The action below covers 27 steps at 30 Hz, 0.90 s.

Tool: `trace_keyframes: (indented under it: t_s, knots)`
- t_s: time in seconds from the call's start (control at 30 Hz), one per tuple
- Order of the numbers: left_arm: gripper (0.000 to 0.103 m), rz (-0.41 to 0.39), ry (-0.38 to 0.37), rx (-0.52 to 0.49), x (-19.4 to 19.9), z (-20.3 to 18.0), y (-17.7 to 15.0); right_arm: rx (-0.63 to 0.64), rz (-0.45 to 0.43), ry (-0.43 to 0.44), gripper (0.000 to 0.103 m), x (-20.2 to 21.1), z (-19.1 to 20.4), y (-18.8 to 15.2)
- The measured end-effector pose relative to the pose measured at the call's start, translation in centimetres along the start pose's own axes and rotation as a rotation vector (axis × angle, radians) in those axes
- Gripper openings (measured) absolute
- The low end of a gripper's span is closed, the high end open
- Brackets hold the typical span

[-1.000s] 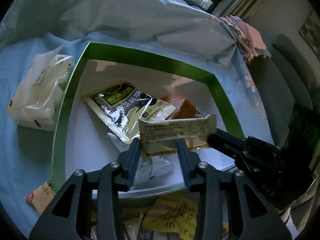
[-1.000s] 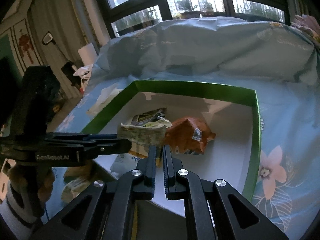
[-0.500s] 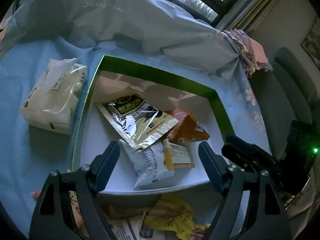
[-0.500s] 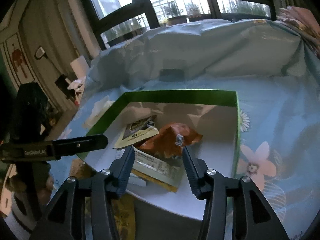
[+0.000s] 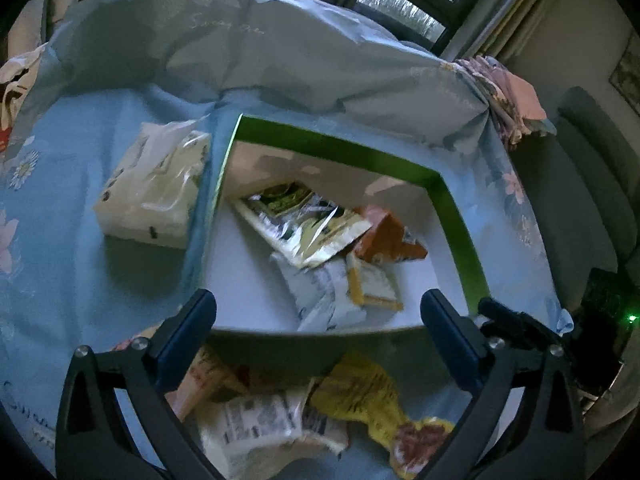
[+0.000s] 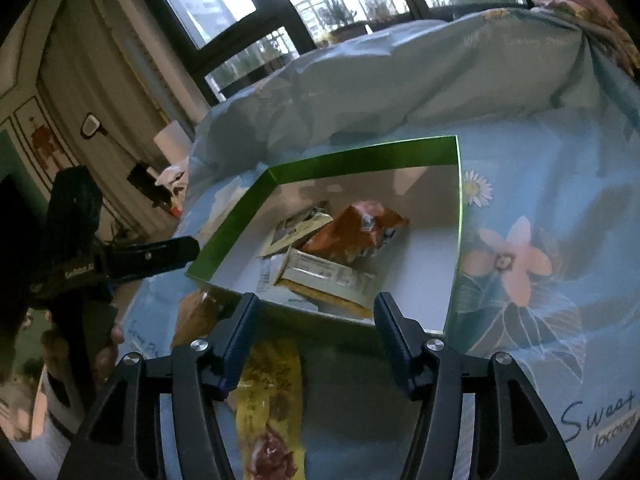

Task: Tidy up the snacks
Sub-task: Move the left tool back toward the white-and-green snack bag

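A green-rimmed white box [image 5: 340,148] [image 6: 360,156] sits on a blue bedsheet. Inside lie a dark-and-cream packet [image 5: 304,220], an orange packet [image 5: 384,236] [image 6: 356,228], a white packet [image 5: 320,292] and a cream-and-yellow bar packet [image 5: 372,284] [image 6: 324,276]. My left gripper [image 5: 318,316] is open and empty over the box's near wall. My right gripper [image 6: 316,328] is open and empty at the box's near edge. Loose snacks lie in front of the box: a yellow packet [image 5: 372,400] [image 6: 268,392], a white packet [image 5: 260,420] and an orange-tan one [image 5: 200,376].
A cream tissue pack [image 5: 156,188] lies left of the box. A bunched blue duvet [image 5: 280,52] rises behind it. The right gripper's body [image 5: 516,328] shows at the box's right corner, the left one [image 6: 120,256] at its left. A grey chair [image 5: 592,184] stands at the right.
Both grippers opened and let go of the cream-and-yellow bar packet, which now lies in the box. Both have pulled back toward me and risen.
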<state>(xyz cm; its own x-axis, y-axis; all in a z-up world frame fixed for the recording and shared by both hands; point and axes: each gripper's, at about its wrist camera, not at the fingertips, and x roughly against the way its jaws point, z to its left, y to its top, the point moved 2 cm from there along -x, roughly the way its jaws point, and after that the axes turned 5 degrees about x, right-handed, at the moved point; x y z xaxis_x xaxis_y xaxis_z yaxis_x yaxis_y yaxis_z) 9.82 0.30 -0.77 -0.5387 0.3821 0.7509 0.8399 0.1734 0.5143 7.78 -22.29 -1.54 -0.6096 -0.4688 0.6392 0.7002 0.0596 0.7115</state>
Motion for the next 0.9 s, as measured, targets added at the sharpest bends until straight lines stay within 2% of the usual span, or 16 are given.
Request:
trace_keyframes:
  t_s: [0.1, 0.2, 0.37, 0.5, 0.63, 0.67, 0.7, 0.83, 0.9]
  knots:
    - [0.103, 0.027, 0.02, 0.002, 0.4, 0.8, -1.0, -0.018, 0.004, 0.031, 0.062, 0.5, 0.5, -0.6]
    - [0.103, 0.031, 0.03, 0.005, 1.1, 1.3, -1.8, 0.018, -0.03, 0.01, 0.062, 1.7, 1.4, -1.1]
    - [0.103, 0.049, -0.004, 0.063, 2.4, 2.4, -3.0, 0.031, -0.005, 0.076, 0.062, 2.2, 2.8, -2.6]
    - [0.103, 0.015, -0.095, 0.137, 3.8, 3.1, -3.8, 0.028, 0.011, 0.057, 0.062, 2.1, 3.2, -3.5]
    - [0.103, 0.01, -0.261, 0.154, 4.9, 3.7, -5.2, 0.013, 0.029, 0.075, 0.062, 2.2, 3.4, -4.4]
    - [0.103, 0.012, -0.277, 0.165, 5.1, 3.9, -5.5, 0.024, 0.036, 0.073, 0.062, 2.2, 3.7, -4.7]
    - [0.103, 0.015, -0.275, 0.178, 5.2, 4.4, -6.1, 0.036, 0.041, 0.076, 0.062, 2.1, 4.0, -4.8]
    - [0.103, 0.032, -0.103, 0.162, 5.3, 5.3, -8.0, 0.117, 0.068, 0.098, 0.062, 1.4, 6.1, -5.4]
    - [0.103, 0.035, -0.088, 0.144, 5.5, 5.4, -8.6, 0.173, 0.078, 0.104, 0.062, 1.1, 7.5, -5.8]
